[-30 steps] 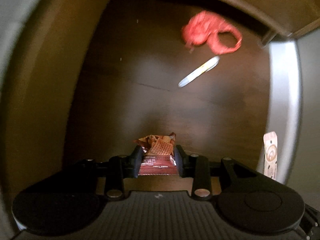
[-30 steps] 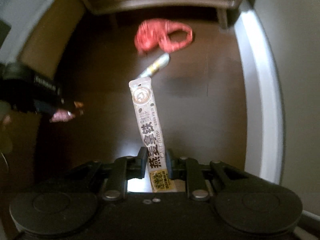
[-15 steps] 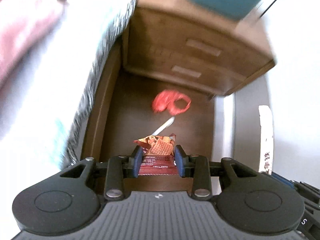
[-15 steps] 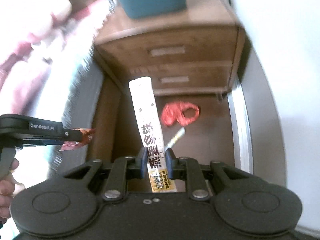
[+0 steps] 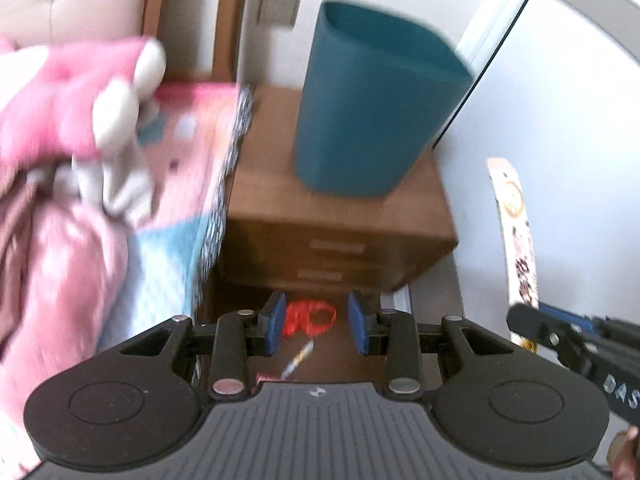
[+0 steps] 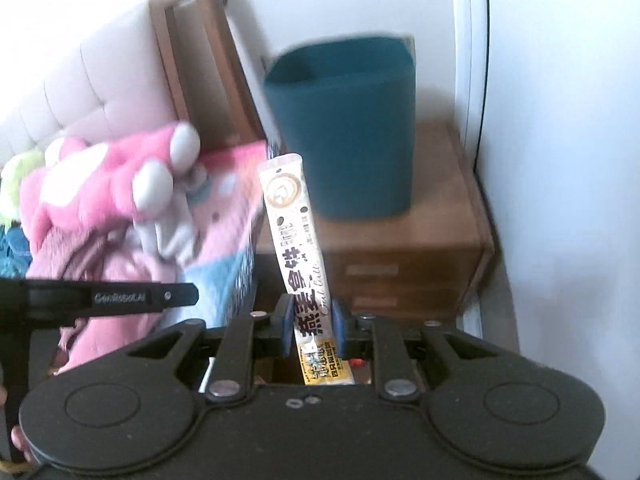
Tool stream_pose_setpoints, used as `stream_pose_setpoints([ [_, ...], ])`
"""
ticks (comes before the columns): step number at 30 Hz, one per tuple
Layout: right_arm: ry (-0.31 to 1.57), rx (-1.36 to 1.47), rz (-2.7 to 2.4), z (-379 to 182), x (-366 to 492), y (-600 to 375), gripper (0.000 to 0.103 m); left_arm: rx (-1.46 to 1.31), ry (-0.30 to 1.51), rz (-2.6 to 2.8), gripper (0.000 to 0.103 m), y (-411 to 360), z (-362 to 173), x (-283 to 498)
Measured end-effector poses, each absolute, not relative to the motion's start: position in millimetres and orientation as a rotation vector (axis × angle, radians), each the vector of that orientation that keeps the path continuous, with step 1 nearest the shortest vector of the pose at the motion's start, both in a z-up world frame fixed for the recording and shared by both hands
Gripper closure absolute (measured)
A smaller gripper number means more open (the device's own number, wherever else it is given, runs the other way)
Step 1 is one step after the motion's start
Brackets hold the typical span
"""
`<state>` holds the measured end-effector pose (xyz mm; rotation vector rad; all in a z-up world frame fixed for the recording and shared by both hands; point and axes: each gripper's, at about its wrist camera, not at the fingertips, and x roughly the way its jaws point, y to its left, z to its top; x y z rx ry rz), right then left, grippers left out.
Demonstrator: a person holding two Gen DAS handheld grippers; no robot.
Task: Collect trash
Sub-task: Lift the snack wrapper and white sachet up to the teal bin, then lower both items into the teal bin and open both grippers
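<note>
Right hand-held gripper pinching a long glossy sachet, upright, low end clamped. Left hand-held gripper spread, nothing between its blue pads. Teal plastic bin, tapered and smooth, sits on the wooden nightstand. On the floor: crumpled red wrapper, thin stick packet. Judgement: sachet undeposited, floor pieces left.

Both grippers have swung up from the floor to face the teal bin on the nightstand, and the left gripper has sprung open, its snack packet gone from between the pads and lying below.
</note>
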<state>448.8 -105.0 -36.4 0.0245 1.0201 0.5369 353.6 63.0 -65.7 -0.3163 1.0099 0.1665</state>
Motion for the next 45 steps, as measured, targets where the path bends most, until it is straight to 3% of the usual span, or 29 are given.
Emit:
stream_pose_setpoints([
  [9, 0.893, -0.006, 0.572, 0, 558, -83, 0.084, -0.283, 0.899, 0.186, 0.07, 69, -11, 454],
  [21, 0.896, -0.011, 0.627, -6, 724, -58, 0.084, -0.237, 0.815, 0.257, 0.07, 76, 23, 601],
  [34, 1.054, -0.062, 0.652, -58, 773, -27, 0.083, -0.242, 0.938, 0.276, 0.07, 81, -31, 584],
  [45, 1.054, -0.076, 0.69, -65, 776, -24, 0.066, -0.262, 0.975, 0.303, 0.07, 89, -46, 560],
])
